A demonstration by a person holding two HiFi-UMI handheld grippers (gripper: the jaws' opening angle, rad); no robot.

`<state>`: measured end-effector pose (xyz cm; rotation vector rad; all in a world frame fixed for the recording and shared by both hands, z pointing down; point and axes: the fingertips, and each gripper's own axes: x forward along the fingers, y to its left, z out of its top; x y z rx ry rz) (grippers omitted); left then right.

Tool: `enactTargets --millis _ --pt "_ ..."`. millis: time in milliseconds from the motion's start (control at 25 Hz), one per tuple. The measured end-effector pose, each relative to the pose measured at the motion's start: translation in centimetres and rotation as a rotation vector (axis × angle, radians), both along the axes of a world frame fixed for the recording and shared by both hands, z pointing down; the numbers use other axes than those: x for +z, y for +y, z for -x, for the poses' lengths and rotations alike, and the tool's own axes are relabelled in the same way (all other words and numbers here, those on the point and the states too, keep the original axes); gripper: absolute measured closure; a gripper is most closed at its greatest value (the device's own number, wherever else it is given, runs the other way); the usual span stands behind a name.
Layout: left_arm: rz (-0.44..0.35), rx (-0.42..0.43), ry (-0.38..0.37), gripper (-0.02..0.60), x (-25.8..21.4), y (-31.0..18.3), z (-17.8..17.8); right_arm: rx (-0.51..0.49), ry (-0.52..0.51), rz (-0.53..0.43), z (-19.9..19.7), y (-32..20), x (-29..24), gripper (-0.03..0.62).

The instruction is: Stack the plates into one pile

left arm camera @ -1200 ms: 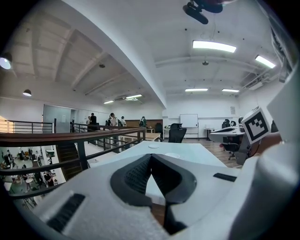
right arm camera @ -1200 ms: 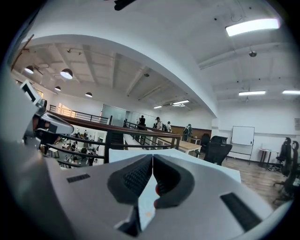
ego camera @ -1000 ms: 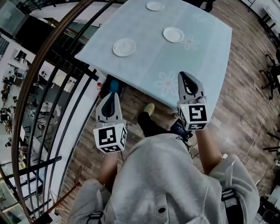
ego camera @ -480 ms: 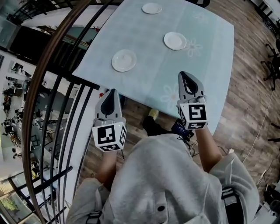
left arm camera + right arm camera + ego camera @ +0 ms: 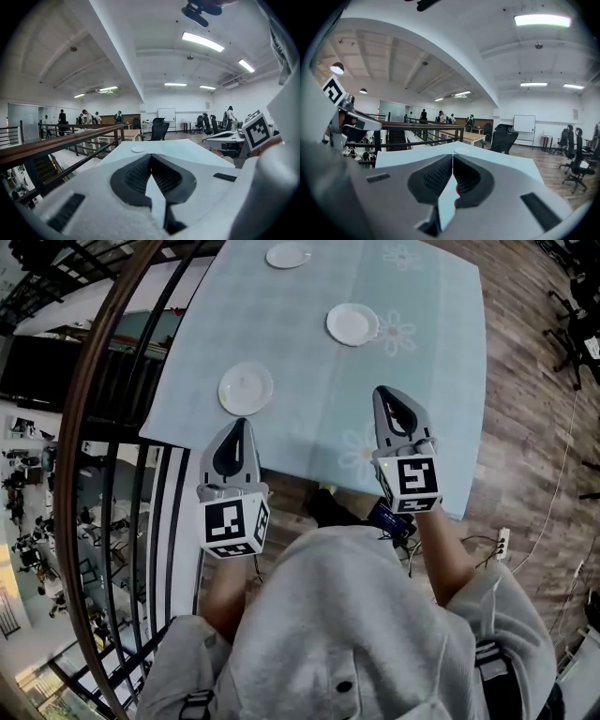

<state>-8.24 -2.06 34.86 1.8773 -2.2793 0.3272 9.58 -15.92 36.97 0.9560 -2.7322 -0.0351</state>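
Three white plates lie apart on the pale blue table: a near-left plate, a middle plate and a far plate. My left gripper is shut and empty, its tip over the table's near edge just short of the near-left plate. My right gripper is also shut and empty, over the near part of the table, short of the middle plate. In the left gripper view the jaw tips meet, with one plate far ahead. The right gripper view shows closed tips and a distant plate.
A dark curved railing runs along the table's left side, with a drop to a lower floor beyond it. Wooden floor with a cable and power strip lies to the right. Office chairs and distant people stand past the table.
Both grippers have moved forward toward the table. The left one went from over the floor to the table's near edge. The plates now lie closer to both tips. Jaws stayed shut.
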Motion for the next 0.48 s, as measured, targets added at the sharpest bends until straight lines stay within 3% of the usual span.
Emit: enactTargets --millis 480 --pt "-0.006 0.144 0.009 0.565 0.5 -3.2 -0.8 0.131 0.002 0.011 -2.2 0.4 0.0 0.568"
